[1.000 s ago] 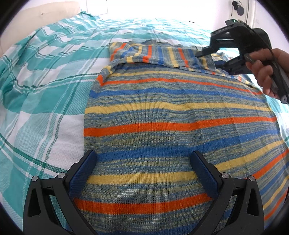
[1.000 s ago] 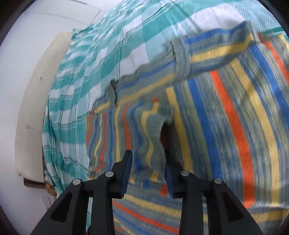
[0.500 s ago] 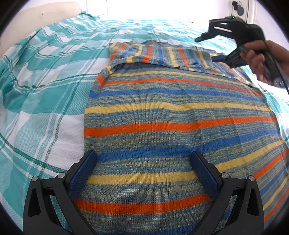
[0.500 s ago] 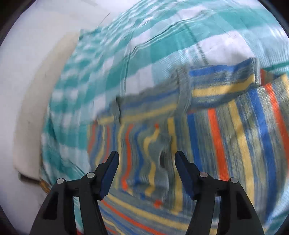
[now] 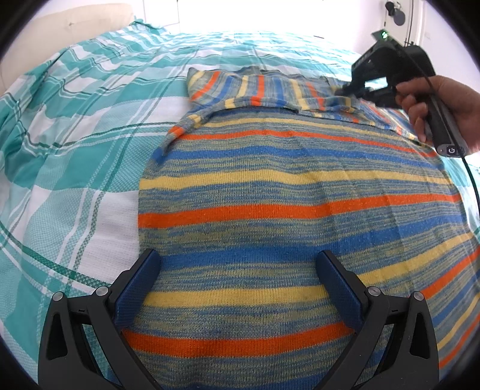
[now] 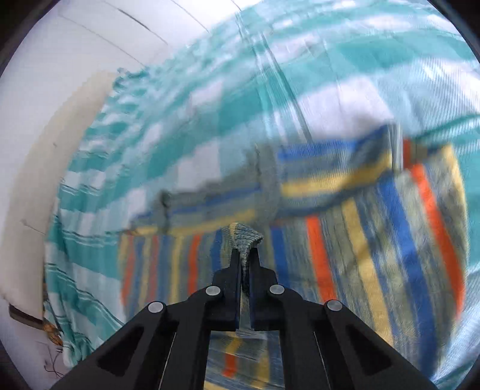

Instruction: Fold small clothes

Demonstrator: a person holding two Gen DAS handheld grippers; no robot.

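**A:** so where's the striped sweater (image 5: 294,210) sitting at this point?

**B:** It's spread flat on the teal-and-white checked bedspread (image 5: 75,126), body laid out wide, orange, blue and yellow bands running across. Bare checked cloth is seen beyond its left edge, all the way to the bed's far left corner, where a cream headboard or cushion (image 5: 66,27) is propped. A sleeve has been folded over along the far end of the sweater, stripes turned crosswise to the body.

**A:** and the grippers?

**B:** The left gripper (image 5: 240,285) is held over the near end of the sweater with its blue pads spread wide. Nothing is pinched between them; whether the tips are touching the knit can't be told from this angle.

The right gripper (image 6: 243,261) has just been closed, and a small bunched fold of the knit is seen squeezed between its jaws, a bit of fabric poking out past the tips. From the left wrist view it's being held by a hand (image 5: 444,111) at the far right end of the sweater, at the folded sleeve. The right wrist view is blurred, so which exact edge was pinched can't be made out.
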